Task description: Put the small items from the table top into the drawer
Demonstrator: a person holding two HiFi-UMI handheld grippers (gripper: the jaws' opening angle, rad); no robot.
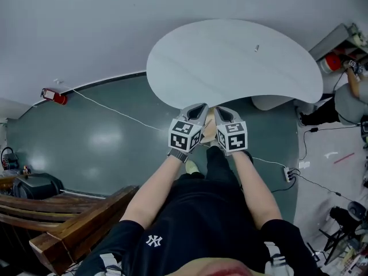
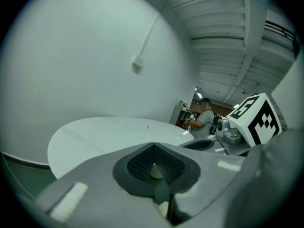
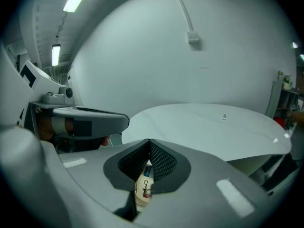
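Note:
A white, rounded table top (image 1: 230,62) fills the middle of the head view. One small pale item (image 1: 257,48) stands far out on it; it shows as a speck in the left gripper view (image 2: 147,127) and in the right gripper view (image 3: 224,117). My left gripper (image 1: 200,108) and right gripper (image 1: 222,111) sit side by side at the table's near edge, both shut with jaw tips meeting. Between them a tan thing (image 1: 210,128) shows below the edge. Through the gap of the right gripper (image 3: 148,163) I see a small labelled bottle (image 3: 144,188). The left gripper (image 2: 154,167) holds nothing I can make out.
A person (image 1: 352,96) works at the far right beside shelves and a red object (image 1: 329,62). A red fire extinguisher (image 1: 54,96) lies by the wall at left. Cables and a power strip (image 1: 289,174) run over the green floor. A wooden bench (image 1: 69,217) stands at lower left.

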